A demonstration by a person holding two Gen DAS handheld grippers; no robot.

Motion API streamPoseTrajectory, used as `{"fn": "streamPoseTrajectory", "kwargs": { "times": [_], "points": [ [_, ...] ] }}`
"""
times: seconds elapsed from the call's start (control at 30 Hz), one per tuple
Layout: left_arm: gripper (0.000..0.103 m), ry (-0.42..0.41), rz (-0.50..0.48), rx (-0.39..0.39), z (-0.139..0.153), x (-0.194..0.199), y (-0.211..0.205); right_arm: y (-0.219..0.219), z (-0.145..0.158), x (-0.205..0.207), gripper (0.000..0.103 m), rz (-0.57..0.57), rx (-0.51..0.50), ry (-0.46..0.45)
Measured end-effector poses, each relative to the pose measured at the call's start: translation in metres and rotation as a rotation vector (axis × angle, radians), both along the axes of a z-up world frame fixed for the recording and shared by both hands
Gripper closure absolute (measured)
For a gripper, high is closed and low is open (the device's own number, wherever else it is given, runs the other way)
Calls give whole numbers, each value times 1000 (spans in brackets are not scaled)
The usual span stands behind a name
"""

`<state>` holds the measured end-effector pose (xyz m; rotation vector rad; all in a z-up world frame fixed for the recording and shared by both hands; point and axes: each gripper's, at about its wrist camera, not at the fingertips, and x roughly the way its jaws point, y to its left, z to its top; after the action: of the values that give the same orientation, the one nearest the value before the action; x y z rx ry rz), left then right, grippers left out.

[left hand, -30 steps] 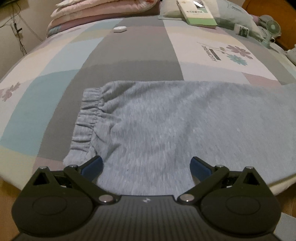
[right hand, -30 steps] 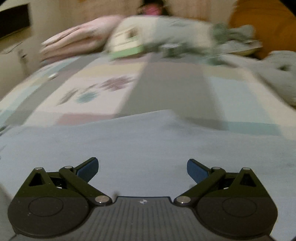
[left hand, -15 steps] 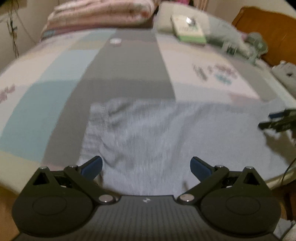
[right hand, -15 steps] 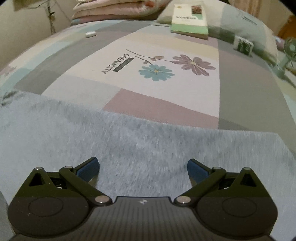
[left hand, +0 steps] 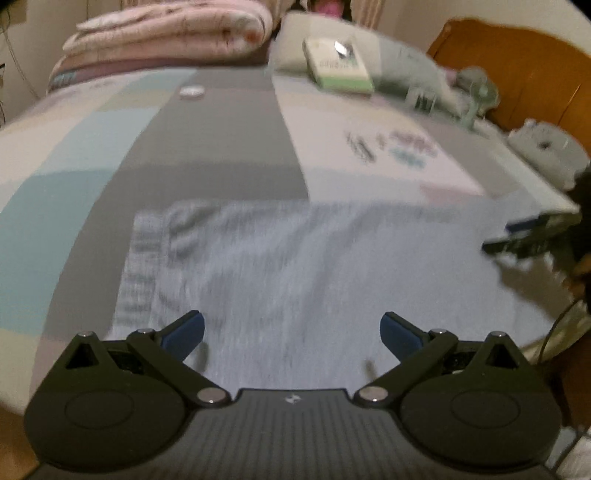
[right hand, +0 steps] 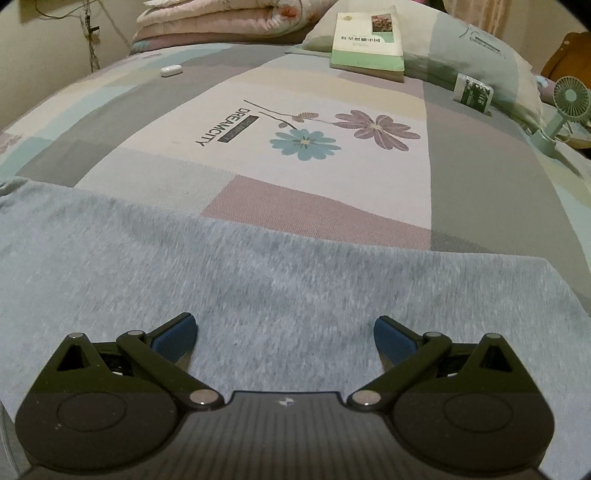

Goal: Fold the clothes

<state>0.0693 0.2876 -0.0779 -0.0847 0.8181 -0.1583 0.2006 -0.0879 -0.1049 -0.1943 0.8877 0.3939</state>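
Grey garment [right hand: 258,280] lies flat across near edge of patchwork bedspread [right hand: 480,192], gathered waistband [left hand: 144,266] at left. Left gripper [left hand: 291,332] and right gripper [right hand: 284,334] hover over it, fingers spread wide, nothing pinched. Book [right hand: 365,40] rests on pillow [right hand: 472,48] beyond.

Garment [right hand: 258,288] flat across near part of bed [right hand: 480,192], waistband end [left hand: 147,258] at left. Left tongs [left hand: 291,332] above garment's left part; right tongs [right hand: 284,338] above its right part. Book [right hand: 365,40] on pillow [right hand: 461,48] at far end; folded quilt [right hand: 221,18] far left; small fan [right hand: 561,107] far right.
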Motion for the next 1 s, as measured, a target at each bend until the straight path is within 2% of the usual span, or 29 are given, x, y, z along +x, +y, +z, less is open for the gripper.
{"fn": "streamPoseTrajectory", "kwargs": {
  "times": [0.1,0.17,0.23,0.37,0.47,0.63,0.73,0.8,0.9,1.0],
  "points": [
    [2,37,82,46,-9,20,0,1,0,-1,0,-11,0,-7],
    [2,107,99,53,-23,33,2,2,-1,-3,0,-17,3,-21],
    [2,109,98,63,-24,33,-2,1,-1,-2,0,-12,3,-19],
    [2,67,80,36,2,24,2,7,8,-3,0,12,-2,-7],
    [2,38,108,48,25,18,14,15,19,-7,0,46,-5,-5],
    [2,47,168,39,41,19,37,70,51,-52,0,313,26,-115],
    [2,45,180,61,42,17,41,103,70,-80,0,474,43,-180],
    [2,48,186,38,41,12,44,128,74,-96,0,574,27,-192],
    [2,48,196,-17,38,4,50,157,75,-112,0,670,10,-200],
    [2,44,211,-82,32,-6,56,172,70,-117,0,703,3,-189]
  ]
}}
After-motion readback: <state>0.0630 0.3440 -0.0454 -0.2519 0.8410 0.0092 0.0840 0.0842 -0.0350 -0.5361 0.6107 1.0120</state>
